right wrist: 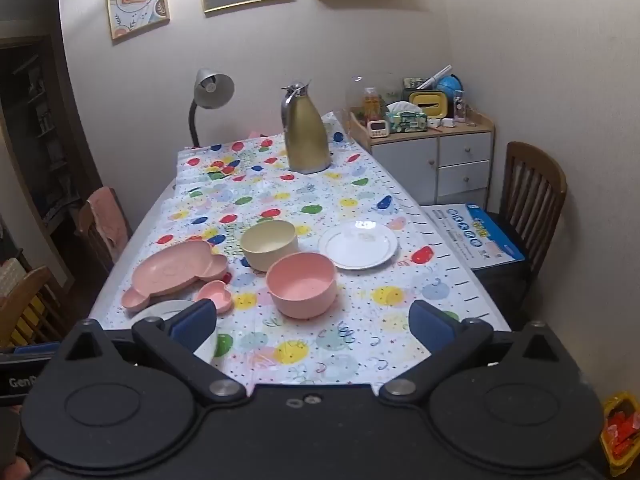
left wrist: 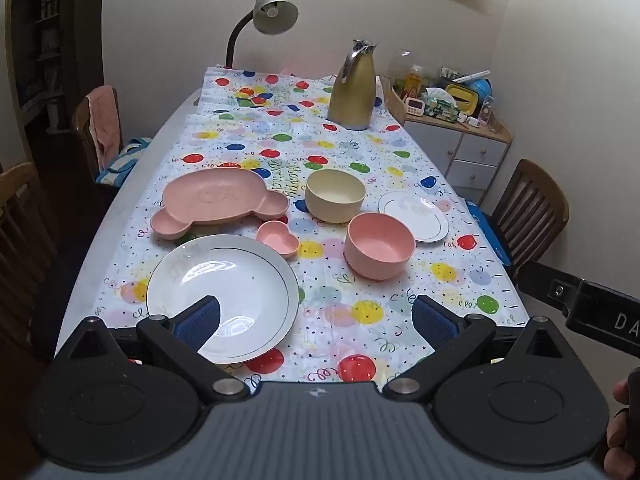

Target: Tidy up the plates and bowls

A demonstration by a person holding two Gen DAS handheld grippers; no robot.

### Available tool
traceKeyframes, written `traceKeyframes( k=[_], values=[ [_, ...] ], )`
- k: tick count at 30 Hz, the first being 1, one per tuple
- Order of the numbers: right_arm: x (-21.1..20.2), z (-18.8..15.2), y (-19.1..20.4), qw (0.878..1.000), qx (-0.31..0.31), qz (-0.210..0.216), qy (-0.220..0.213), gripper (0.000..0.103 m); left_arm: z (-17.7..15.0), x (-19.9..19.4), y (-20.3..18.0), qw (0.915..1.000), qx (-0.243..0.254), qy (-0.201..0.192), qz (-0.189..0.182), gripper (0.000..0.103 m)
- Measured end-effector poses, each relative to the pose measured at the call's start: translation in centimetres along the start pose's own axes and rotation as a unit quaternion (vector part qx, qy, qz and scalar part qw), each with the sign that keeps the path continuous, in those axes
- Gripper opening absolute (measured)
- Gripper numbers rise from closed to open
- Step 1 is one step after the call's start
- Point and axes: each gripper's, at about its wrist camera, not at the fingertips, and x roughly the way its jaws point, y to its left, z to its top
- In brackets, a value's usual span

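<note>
Left tool point(left wrist: 316, 320): both blue-padded fingers spread wide apart, nothing between them; it hangs over the near end of the desk, tilted down, its left pad point(left wrist: 200, 322) in front of the big white plate.
Right tool point(right wrist: 312, 326): fingers likewise wide apart and holding nothing, angled down over the near edge of the desk.
Desk point(left wrist: 100, 248): long, covered by a white plastic cloth printed with coloured balloons point(left wrist: 320, 136).
Landmark: the round pink plastic bowl point(left wrist: 379, 245), upright near the middle of the cloth; everything below is placed from it as the left wrist view shows it.
Large white ceramic plate with a thin dark rim line point(left wrist: 222, 296): to the left of the pink bowl and nearer the viewer, close to the desk's near-left side.
Small pink heart-shaped dish point(left wrist: 278, 238): just left of the pink bowl, against the far edge of the large plate; I cannot tell whether they touch.
Pink bear-shaped divided plastic plate point(left wrist: 218, 202): further left and behind the heart dish.
Cream round plastic bowl point(left wrist: 335, 195): just behind the pink bowl, slightly left, standing close to it.
Small white ceramic plate with a dark rim line point(left wrist: 414, 216): just right of the pink bowl and slightly behind it; the bowl overlaps its near-left edge in this view.
Gold metal thermos jug with a silver handle point(left wrist: 352, 88): well behind the pink bowl, at the far end of the desk.
Grey gooseneck lamp point(left wrist: 276, 12): at the far-left corner, beyond the jug.
Wooden chair point(left wrist: 532, 208): to the right of the pink bowl, off the desk's edge.
</note>
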Motion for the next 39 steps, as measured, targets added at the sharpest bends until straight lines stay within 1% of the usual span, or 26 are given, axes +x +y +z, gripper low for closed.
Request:
traceKeyframes(
  k=[2, 4, 5, 7, 10, 12, 19, 26, 39],
  values=[
    [0.1, 0.0, 0.0, 1.0, 0.0, 0.001, 0.002, 0.103, 0.0, -0.1, -0.8, 0.9997, 0.016, -0.013, 0.009, 0.103],
    [0.2, 0.2, 0.5, 1.0, -0.01, -0.007, 0.002, 0.103, 0.2, 0.2, -0.8, 0.9999, 0.011, -0.01, 0.001, 0.103],
    [0.2, 0.3, 0.9, 1.0, -0.014, -0.008, 0.001, 0.103, 0.0, -0.2, -1.0, 0.9998, 0.011, -0.018, 0.003, 0.103],
    [0.4, 0.5, 0.5, 1.0, -0.009, 0.002, 0.002, 0.103, 0.1, -0.2, -0.8, 0.9998, 0.006, -0.019, 0.002, 0.103],
    [0.2, 0.4, 0.2, 1.0, -0.009, 0.008, -0.003, 0.102, 0.0, -0.2, -0.6, 0.9998, 0.004, -0.019, 0.003, 0.103],
    [0.3, 0.8, 0.3, 1.0, -0.009, 0.011, 0.0, 0.102, 0.0, -0.3, -0.5, 0.9998, 0.004, -0.019, 0.006, 0.103],
    [0.4, 0.5, 0.5, 1.0, -0.015, 0.015, 0.004, 0.102, -0.1, -0.5, -0.3, 0.9998, 0.001, -0.018, 0.009, 0.103],
    [0.6, 0.1, 0.8, 0.999, -0.021, 0.021, 0.013, 0.098, -0.5, -0.5, 0.1, 0.9998, 0.0, -0.018, 0.01, 0.103],
    [0.4, -0.1, 1.2, 0.999, -0.029, 0.025, 0.012, 0.098, -0.6, -0.7, 0.3, 0.9998, -0.002, -0.018, 0.01, 0.103]
  ],
)
